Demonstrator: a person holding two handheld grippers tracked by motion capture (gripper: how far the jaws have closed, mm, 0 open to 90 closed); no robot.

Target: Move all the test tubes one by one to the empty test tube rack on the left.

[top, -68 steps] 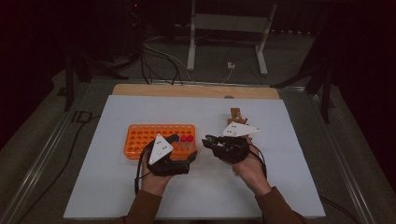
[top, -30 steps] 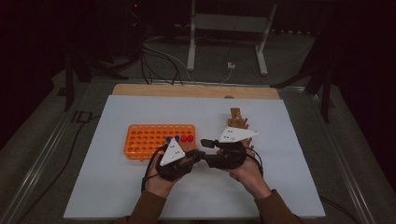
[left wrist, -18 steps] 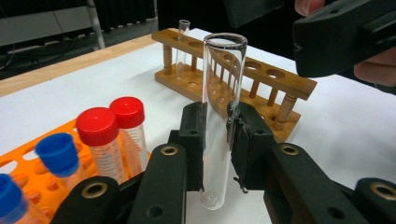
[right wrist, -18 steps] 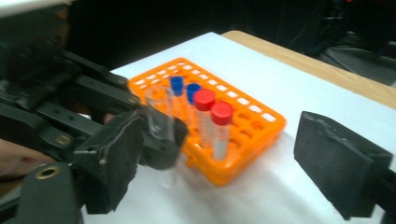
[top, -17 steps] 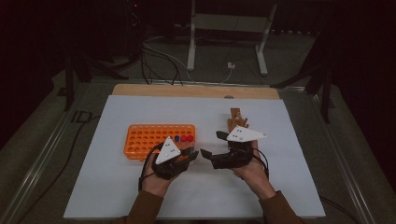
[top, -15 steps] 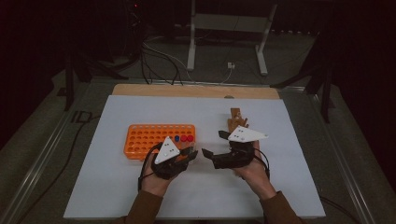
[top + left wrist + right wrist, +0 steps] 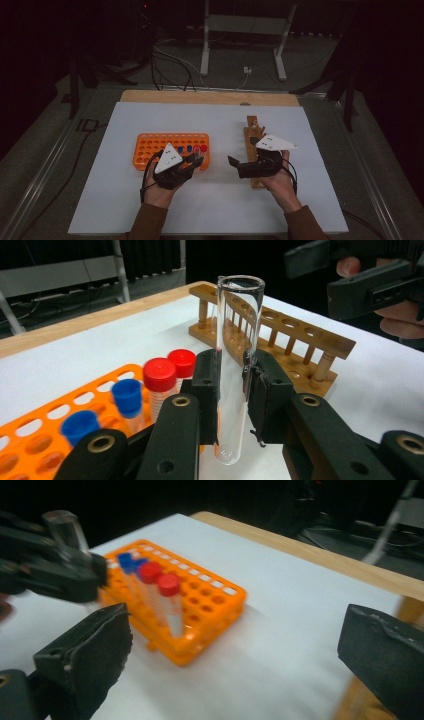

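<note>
Glass test tube [image 7: 239,365] is held upright, mouth up, between the left gripper [image 7: 231,390] jaws, apparently kept vertical for lowering into a hole. Right gripper [image 7: 246,167] jaws are spread wide and empty, facing it. Orange rack [image 7: 150,150] with capped tubes [image 7: 159,385] lies at ten o'clock; wooden rack [image 7: 280,335] at two o'clock on the worktop [image 7: 220,125].

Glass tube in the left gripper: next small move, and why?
Probably carry the glass tube right toward the wooden rack. The left gripper clamps it upright and uncapped, the rack's holes look free, and the right gripper waits open beside it.
</note>
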